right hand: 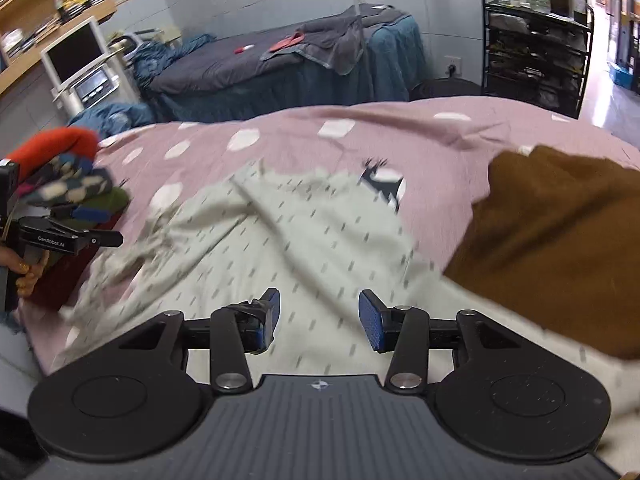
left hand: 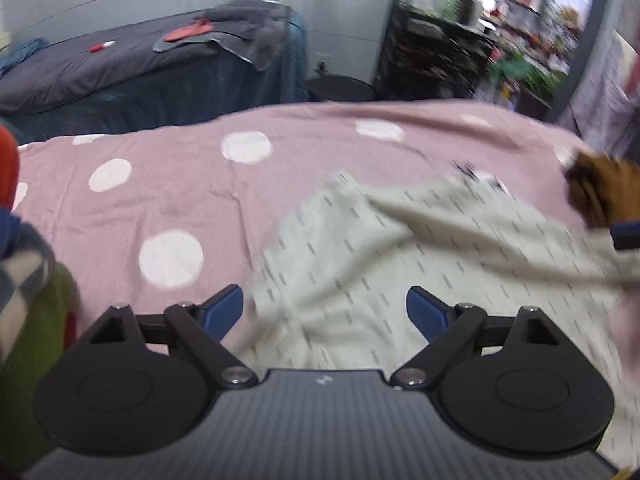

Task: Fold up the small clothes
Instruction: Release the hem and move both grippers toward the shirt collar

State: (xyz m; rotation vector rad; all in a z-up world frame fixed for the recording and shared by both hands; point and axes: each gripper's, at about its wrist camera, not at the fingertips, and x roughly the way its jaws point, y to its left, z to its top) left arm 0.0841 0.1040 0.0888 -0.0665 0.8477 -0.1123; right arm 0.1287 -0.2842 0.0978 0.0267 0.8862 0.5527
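We find the pale dashed garment [right hand: 280, 240] lying rumpled on the pink dotted bedspread [left hand: 160, 168], beside a brown garment [right hand: 560, 240]. Left gripper [left hand: 324, 312] and right gripper [right hand: 318, 316] hover above it, jaws apart, holding nothing
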